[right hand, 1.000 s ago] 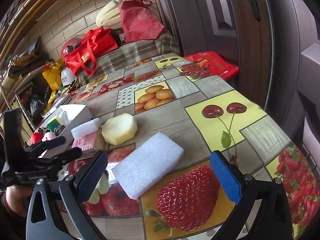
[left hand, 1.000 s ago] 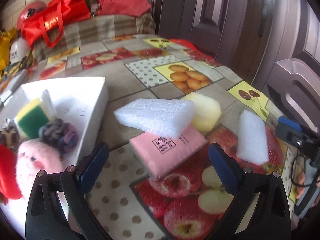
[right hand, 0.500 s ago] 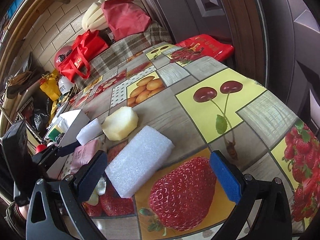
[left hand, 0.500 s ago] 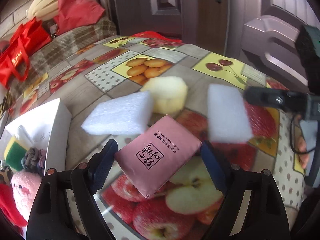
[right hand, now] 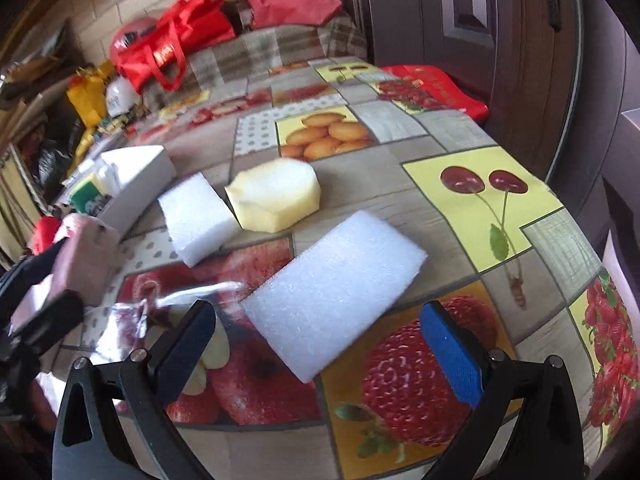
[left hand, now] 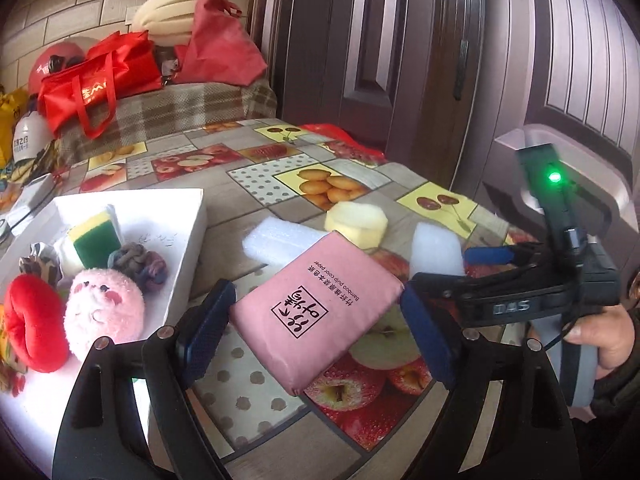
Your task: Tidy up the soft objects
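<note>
The table (left hand: pixel 248 208) has a cloth with fruit pictures on it. To the left of the left tool (left hand: pixel 316 332) sits a white box (left hand: pixel 192 216). In the box are a pink fluffy toy (left hand: pixel 102 312), a red soft toy (left hand: pixel 34 322), a green and yellow sponge (left hand: pixel 94 236) and a knotted cloth ball (left hand: pixel 140 262). Beyond the table are a red bag (left hand: pixel 96 80) and a dark door (left hand: pixel 380 52).

The left tool pinches a pink pack of paper (left hand: pixel 318 312). One pad presses on each side of the pack, and the pack is tilted, with its near corner low over the table. Just past the pack lie a white foam block (left hand: pixel 280 240) and a yellow sponge (left hand: pixel 356 222). They touch each other, as the right camera shows.

The right tool (right hand: pixel 324 348) is spread wide and holds nothing. A long white foam pad (right hand: pixel 336 292) lies flat on the table between its two pads, a little ahead of them, and they do not touch it. It lies slanted, near the yellow sponge but apart from it.

A hand (left hand: pixel 600 340) grips the handle of the right tool, seen at the right of the left tool. The right tool points down at the table, across in front of the left tool. Its near finger is just beside the right pad of the left tool.
</note>
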A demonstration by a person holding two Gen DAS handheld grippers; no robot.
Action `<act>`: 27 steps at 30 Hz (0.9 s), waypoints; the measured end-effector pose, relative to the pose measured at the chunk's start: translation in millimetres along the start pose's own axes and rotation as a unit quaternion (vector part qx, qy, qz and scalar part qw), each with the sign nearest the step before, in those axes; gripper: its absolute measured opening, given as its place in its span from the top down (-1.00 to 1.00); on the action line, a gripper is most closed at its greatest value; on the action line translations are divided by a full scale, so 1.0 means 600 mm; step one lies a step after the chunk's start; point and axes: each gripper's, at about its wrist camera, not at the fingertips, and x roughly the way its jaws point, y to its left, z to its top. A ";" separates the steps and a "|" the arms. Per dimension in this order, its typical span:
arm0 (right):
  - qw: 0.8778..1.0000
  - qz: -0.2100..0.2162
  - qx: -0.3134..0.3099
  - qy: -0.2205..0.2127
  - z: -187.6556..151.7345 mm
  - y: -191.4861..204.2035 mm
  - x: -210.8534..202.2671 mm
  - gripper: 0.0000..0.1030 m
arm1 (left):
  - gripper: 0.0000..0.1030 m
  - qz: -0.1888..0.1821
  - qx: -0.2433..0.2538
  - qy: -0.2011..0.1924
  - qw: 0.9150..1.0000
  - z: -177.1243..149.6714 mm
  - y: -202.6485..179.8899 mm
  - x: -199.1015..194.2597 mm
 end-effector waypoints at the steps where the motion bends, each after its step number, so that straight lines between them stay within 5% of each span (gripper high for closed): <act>1: 1.000 -0.006 0.001 0.008 0.004 0.004 0.008 -0.99 | -0.65 -0.002 -0.001 -0.002 1.000 0.001 0.001 0.000; 6: 0.999 -0.031 0.002 0.014 0.032 0.011 0.039 -0.87 | -0.65 -0.001 0.004 -0.014 1.000 -0.001 0.000 -0.010; 8: 1.000 -0.022 -0.002 0.009 0.032 0.009 0.039 -0.23 | -0.66 -0.001 0.002 -0.023 1.000 -0.002 0.002 -0.018; 9: 1.000 -0.010 -0.011 0.002 0.030 0.013 0.031 -0.09 | -0.66 -0.002 -0.002 -0.027 1.000 -0.002 0.005 -0.021; 14: 0.998 0.029 -0.009 -0.059 0.022 0.009 -0.012 -0.08 | -0.66 0.003 -0.012 -0.040 0.999 -0.004 0.012 -0.030; 20: 0.975 0.066 -0.009 -0.214 -0.007 0.016 -0.098 -0.08 | -0.66 0.013 0.005 -0.064 0.998 -0.006 0.000 -0.046; 27: 0.959 0.054 -0.057 -0.273 -0.017 0.058 -0.127 -0.09 | -0.66 0.035 0.007 -0.078 0.996 -0.010 0.001 -0.058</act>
